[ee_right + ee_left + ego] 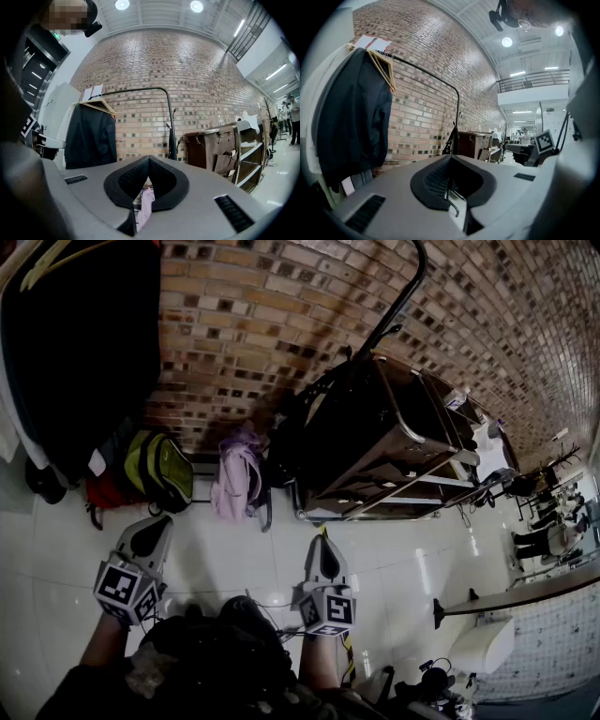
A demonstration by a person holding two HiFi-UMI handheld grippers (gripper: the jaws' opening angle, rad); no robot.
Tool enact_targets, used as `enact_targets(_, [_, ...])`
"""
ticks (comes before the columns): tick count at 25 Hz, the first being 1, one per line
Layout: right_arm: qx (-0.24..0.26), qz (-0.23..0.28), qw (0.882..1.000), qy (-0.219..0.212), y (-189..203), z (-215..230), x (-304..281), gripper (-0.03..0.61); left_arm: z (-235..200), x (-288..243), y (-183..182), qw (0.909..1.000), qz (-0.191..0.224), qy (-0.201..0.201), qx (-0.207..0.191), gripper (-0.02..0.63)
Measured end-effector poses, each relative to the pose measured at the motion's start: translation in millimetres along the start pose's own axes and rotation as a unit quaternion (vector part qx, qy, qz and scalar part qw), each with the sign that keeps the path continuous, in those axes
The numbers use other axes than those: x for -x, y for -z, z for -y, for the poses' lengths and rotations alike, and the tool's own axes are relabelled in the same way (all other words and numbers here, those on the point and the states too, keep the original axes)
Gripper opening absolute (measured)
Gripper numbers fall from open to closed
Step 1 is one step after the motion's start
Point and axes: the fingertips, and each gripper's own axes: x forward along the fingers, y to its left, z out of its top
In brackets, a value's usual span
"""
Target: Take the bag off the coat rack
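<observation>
Farthest left, a black coat (84,343) hung from the coat rack (140,90), and below it a red bag (105,493) and a green-and-yellow backpack (161,468) sat low against the brick wall. The left gripper (150,532) hovered over the floor tiles in front of these two, its jaws brought together at the tips with nothing between them. It pointed toward the coat rather than toward any strap. Next along, the pink bag (236,484) hung low by the rack's base, its long axis running up and down, with its top loop toward the wall. What it hung from could not be made out. The right gripper (324,561) was the nearer of the two, and probably the one to lead. Its jaws were also closed on nothing. The pink bag showed through the slit between them in the right gripper view, so it lay straight ahead and well apart. Just right of the bag stood a dark cart (394,437).
</observation>
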Motion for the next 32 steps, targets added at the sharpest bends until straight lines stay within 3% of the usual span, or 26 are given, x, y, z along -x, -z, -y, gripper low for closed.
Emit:
enact_targets(10, [-0.005,0.027,0.999,0.039,9.0,61.7,-57.1,0.006,-13.6,-54.0,4.9,0.9999,0.011,-0.004,-0.004,0.040])
enact_targets(14, [-0.012,0.035,0.999,0.017,9.7,79.1,-113.3,0.006,-29.1,-102.2,8.6,0.9998,0.002,-0.017,-0.007,0.040])
enact_targets(25, [-0.007,0.045,0.999,-0.011,-6.7,153.0,-300.7,0.009,-62.8,-281.6,-43.8,0.9994,0.016,-0.023,-0.021,0.040])
enact_targets(32, [0.011,0.020,0.999,-0.046,-17.9,177.9,-401.2,0.079,-73.3,-370.6,-71.3,0.9993,0.012,-0.021,-0.028,0.040])
